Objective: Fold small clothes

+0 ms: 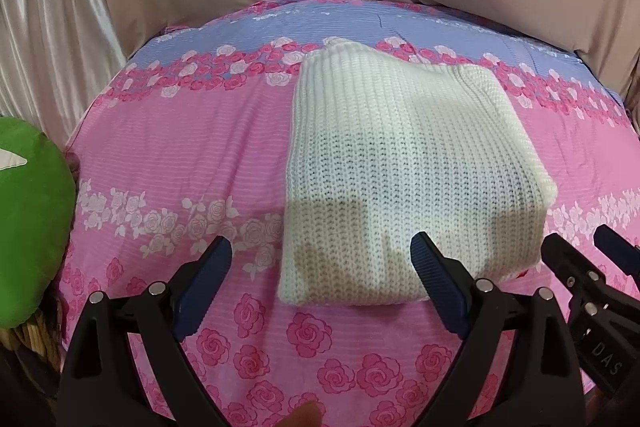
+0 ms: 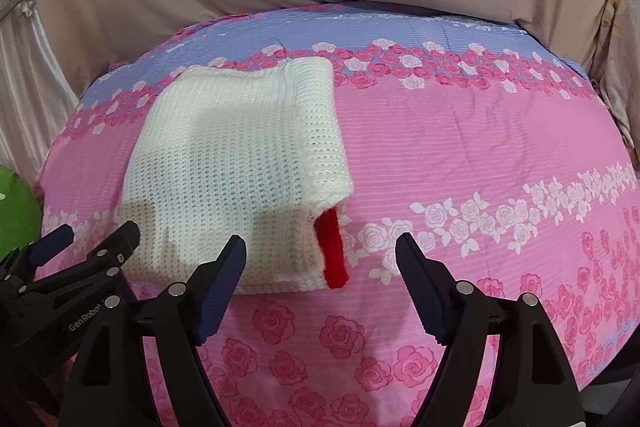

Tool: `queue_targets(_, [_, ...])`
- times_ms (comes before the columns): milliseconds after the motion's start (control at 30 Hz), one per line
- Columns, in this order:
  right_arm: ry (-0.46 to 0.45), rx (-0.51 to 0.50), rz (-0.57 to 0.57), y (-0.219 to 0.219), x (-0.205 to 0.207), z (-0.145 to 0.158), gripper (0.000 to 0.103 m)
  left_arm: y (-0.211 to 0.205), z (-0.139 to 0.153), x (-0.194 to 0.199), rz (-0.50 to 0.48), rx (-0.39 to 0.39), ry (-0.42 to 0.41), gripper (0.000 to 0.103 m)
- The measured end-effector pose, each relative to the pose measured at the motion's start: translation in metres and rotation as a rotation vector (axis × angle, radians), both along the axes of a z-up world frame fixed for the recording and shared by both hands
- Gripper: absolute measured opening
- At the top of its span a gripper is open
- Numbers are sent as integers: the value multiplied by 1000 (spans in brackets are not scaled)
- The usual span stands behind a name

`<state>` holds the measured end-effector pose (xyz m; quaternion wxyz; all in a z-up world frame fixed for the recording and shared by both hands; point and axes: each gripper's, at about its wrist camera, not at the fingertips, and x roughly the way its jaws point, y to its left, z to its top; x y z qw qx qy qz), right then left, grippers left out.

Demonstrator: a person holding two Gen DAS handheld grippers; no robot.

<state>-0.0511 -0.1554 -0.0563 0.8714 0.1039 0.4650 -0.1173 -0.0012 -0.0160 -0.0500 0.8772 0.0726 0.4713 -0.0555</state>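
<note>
Floral bedsheet bare right of folded sweater; both claws released.

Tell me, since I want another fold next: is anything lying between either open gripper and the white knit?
Nothing visible. Only bare floral bedsheet separates the left gripper and the right gripper from the folded white knit garment. Both are open and empty. A red knit edge pokes from its near right corner.

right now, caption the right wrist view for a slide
Open right hand-held gripper before a folded white knit garment, red trim showing.
</note>
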Motion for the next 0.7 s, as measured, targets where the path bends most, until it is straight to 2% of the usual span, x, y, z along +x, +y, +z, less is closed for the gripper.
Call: queue_targets(700, [-21, -30, 4, 17, -4, 10, 75, -1, 7, -5, 14, 12, -36, 88])
